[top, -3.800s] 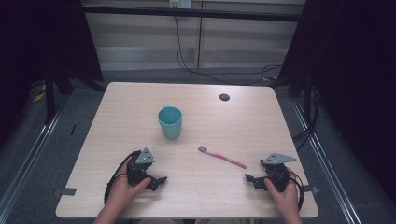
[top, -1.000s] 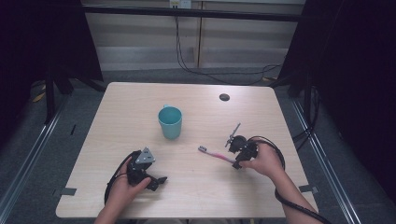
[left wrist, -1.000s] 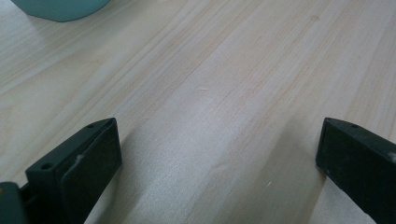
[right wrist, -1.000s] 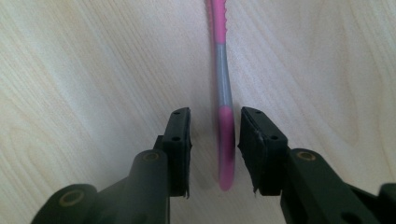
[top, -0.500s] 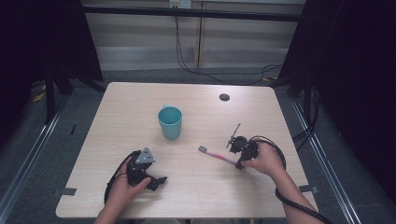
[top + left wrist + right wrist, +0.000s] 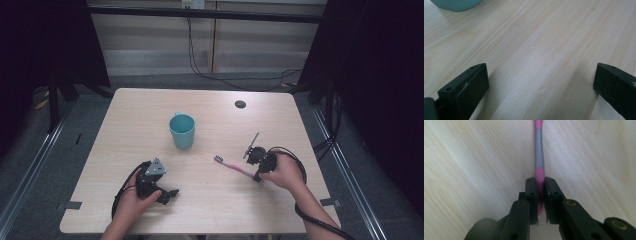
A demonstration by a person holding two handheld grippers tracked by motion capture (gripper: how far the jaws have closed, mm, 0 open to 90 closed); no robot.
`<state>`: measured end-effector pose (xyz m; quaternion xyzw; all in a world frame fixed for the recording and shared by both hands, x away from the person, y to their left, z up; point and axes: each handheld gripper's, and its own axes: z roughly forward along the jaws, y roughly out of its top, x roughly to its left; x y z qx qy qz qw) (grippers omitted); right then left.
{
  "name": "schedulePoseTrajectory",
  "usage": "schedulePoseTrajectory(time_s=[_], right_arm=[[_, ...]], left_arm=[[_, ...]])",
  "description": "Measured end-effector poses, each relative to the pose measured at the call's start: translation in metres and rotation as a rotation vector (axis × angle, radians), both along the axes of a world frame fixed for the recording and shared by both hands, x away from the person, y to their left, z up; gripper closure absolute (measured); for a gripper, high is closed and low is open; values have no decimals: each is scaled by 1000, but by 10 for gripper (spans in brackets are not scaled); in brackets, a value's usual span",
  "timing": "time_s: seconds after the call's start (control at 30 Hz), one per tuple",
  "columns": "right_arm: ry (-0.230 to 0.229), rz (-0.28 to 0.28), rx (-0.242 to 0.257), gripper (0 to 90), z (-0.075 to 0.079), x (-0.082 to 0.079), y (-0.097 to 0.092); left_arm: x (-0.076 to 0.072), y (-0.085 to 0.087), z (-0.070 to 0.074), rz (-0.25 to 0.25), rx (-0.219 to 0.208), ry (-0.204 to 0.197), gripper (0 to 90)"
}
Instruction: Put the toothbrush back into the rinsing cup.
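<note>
I take the tabletop (image 6: 150,115) first: pale wood, with little on it; the teal cup (image 6: 182,130) stands upright a little toward eleven o'clock of its centre, empty as far as I can see from the high view; a small dark disc (image 6: 240,104) lies well apart from it toward one o'clock, near the far edge.

My left hand-held gripper (image 6: 159,186) rests at about seven o'clock, close to the near edge; its own view shows the jaws standing wide with only bare wood between them, the cup's base just at the upper left corner (image 6: 456,4); it holds nothing.

My right hand-held gripper (image 6: 540,195) sits at about four o'clock; its jaws have just been closing and are now clamped on the handle of the pink toothbrush (image 6: 539,157), pads pressed against both sides; from the high view the toothbrush (image 6: 233,166) lies flat on the wood, bristle end pointing toward the cup.

I judge the work barely begun: the grip is made; the lift, the carry toward the cup and presumably dropping the brush in are all left to do.
</note>
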<state>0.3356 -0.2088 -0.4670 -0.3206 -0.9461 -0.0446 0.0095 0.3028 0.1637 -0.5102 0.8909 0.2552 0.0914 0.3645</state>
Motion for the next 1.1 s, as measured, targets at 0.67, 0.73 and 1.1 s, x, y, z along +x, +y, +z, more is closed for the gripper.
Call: schedulePoseTrajectory(time_s=[0.67, 0.73, 1.1], right_arm=[[-57, -48, 151, 822, 22, -6, -4], [-59, -52, 161, 823, 23, -6, -2], [-78, -61, 221, 822, 28, -4, 7]], left_arm=[[0, 0, 0, -1, 2, 1, 0], [0, 0, 0, -2, 2, 2, 0], [-1, 0, 1, 3, 7, 6, 0]])
